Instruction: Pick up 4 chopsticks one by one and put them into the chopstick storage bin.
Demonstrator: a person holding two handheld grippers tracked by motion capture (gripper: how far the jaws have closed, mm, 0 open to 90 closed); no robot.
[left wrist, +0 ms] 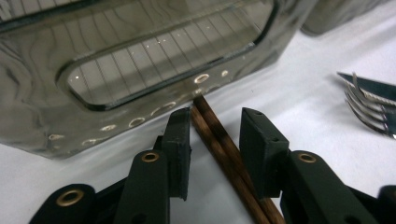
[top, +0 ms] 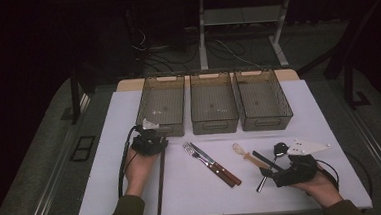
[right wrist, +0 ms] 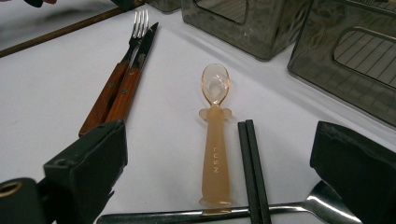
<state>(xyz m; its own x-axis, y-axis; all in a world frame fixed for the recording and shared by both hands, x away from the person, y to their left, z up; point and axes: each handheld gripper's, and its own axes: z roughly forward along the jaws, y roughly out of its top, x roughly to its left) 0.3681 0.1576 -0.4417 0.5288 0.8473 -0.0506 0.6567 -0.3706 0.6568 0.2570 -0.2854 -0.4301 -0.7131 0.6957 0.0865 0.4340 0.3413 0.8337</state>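
brown chopsticks (left wrist: 219,140) lengthwise toward the left bin (top: 162,105), tips at its wall, between slightly spread left gripper (left wrist: 215,135) jaws

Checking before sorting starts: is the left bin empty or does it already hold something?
Empty: the high view shows the left bin with a bare ribbed floor, like the two bins beside it.

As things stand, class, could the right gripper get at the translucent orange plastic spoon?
Probably yes: the right gripper stands open facing the translucent orange plastic spoon, though black chopsticks lie alongside.
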